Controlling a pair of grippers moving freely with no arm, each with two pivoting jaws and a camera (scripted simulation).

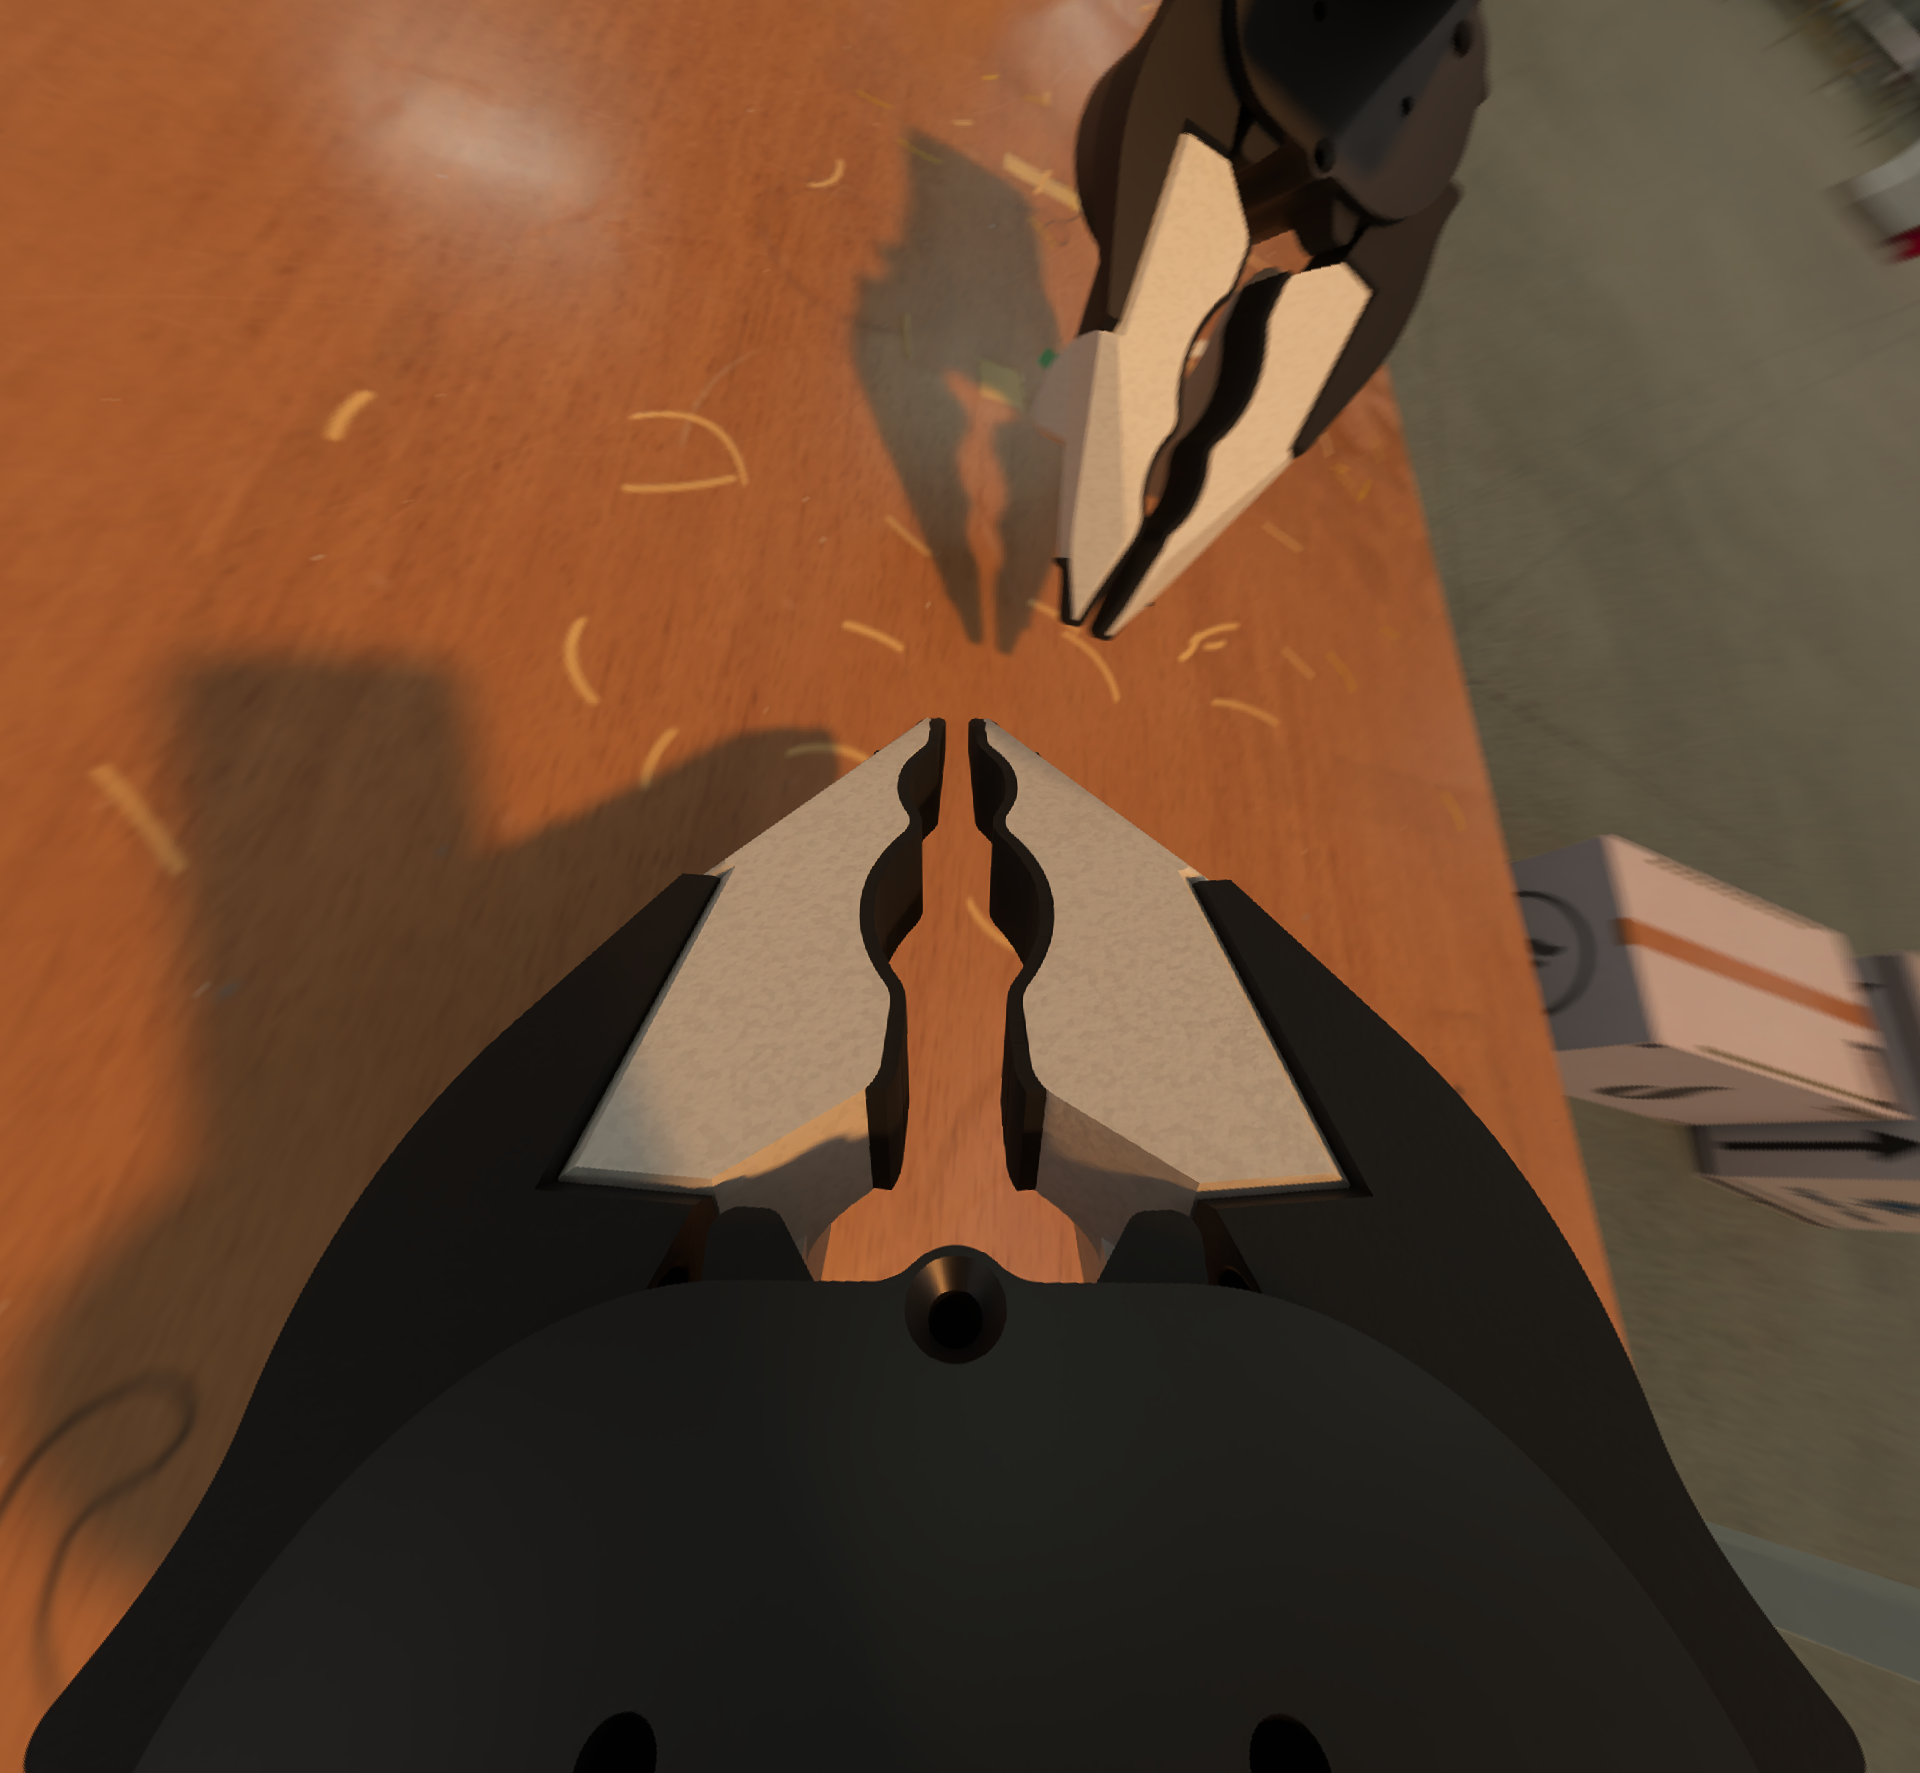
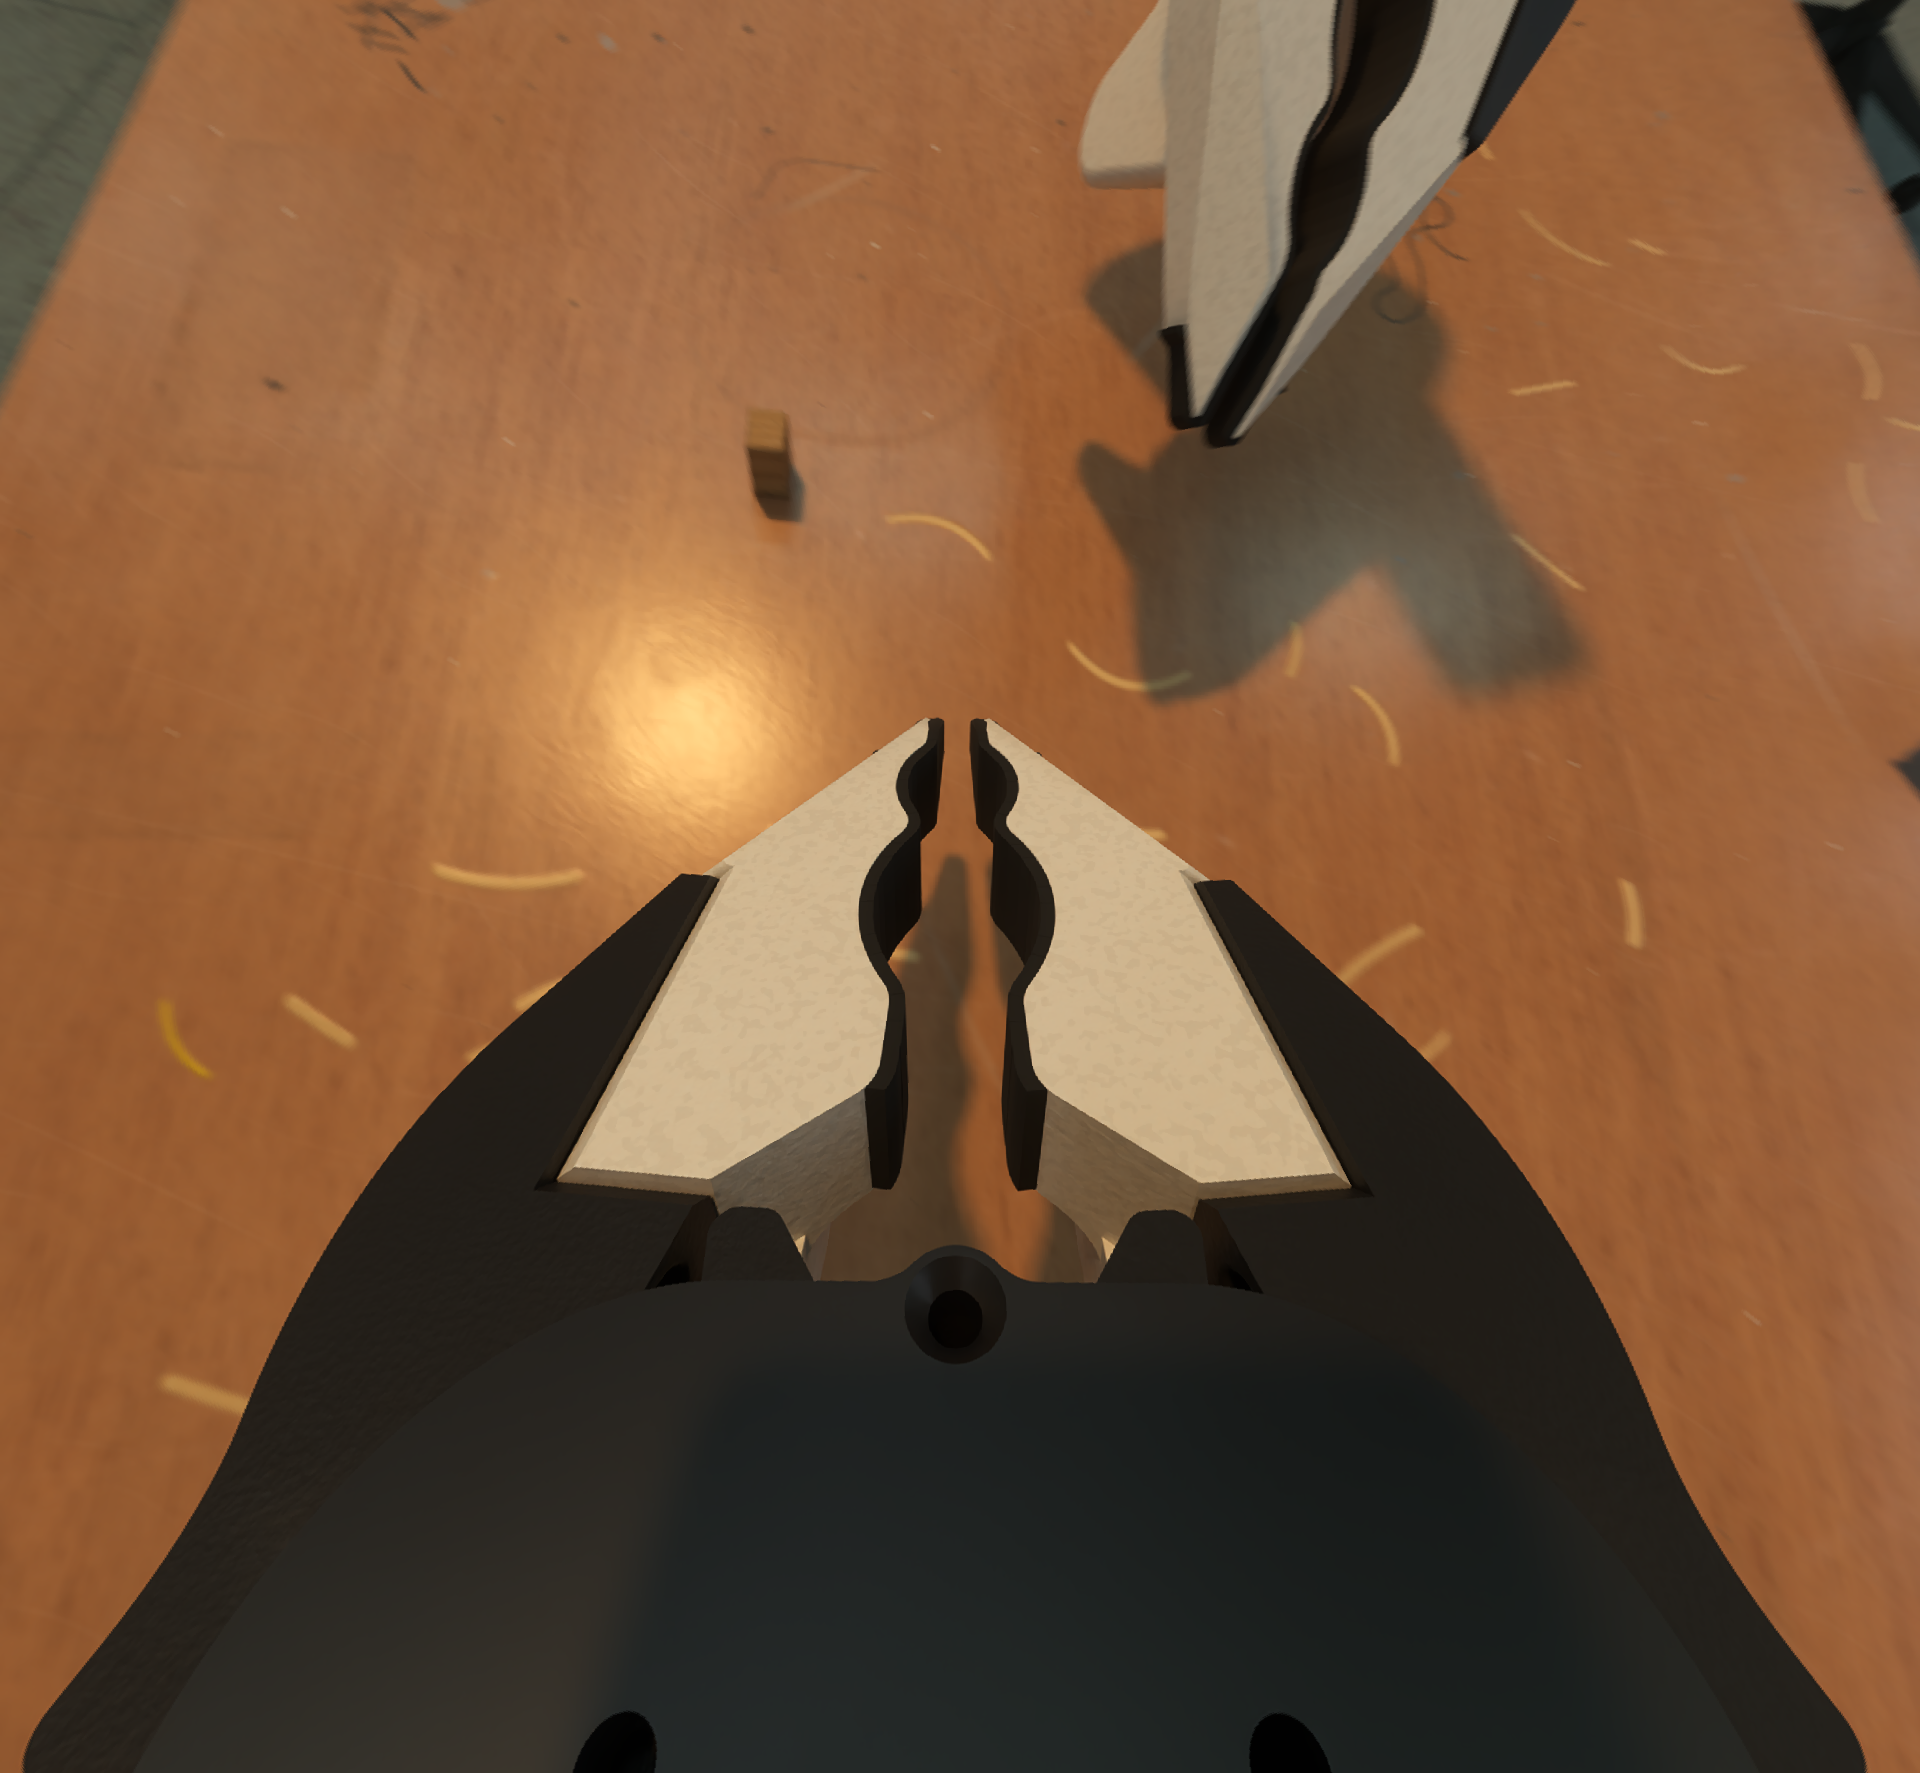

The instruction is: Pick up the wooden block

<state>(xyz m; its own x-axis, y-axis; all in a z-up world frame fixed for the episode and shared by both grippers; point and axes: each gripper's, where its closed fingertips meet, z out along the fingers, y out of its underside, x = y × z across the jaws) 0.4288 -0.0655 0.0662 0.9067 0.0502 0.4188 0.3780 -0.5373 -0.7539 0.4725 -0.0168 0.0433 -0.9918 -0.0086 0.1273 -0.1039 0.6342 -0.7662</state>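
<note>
Both hand-held grippers are empty, with their fingers drawn almost together. The right hand-held gripper (image 2: 956,726) shows only a thin slit between its fingertips and pinches nothing; the left hand-held gripper (image 1: 956,726) is set the same way, nearly pressed together with bare tabletop (image 1: 416,373) showing through the gap.

From the right wrist view, the wooden block (image 2: 769,450) stands on the orange tabletop ahead of the right hand-held gripper and a little to the left of its finger line, well apart from the tips. It is a small tan piece, standing taller than it is wide, with nothing touching it. The left hand-held gripper appears in that same view ahead and to the right, tips pointed down close to the tabletop, clear of the block. In the left wrist view the block cannot be seen at all; only the other hand-held gripper hangs ahead and to the right, and some pale boxes (image 1: 1714,1017) lie beyond the tabletop's right edge.

By my judgement the task is at its start: the approach has not begun. The right hand-held gripper looks better placed. Its next move calls for spreading the fingers wider than the block, steering forward and slightly left, and lowering until the fingers straddle it before closing.
</note>
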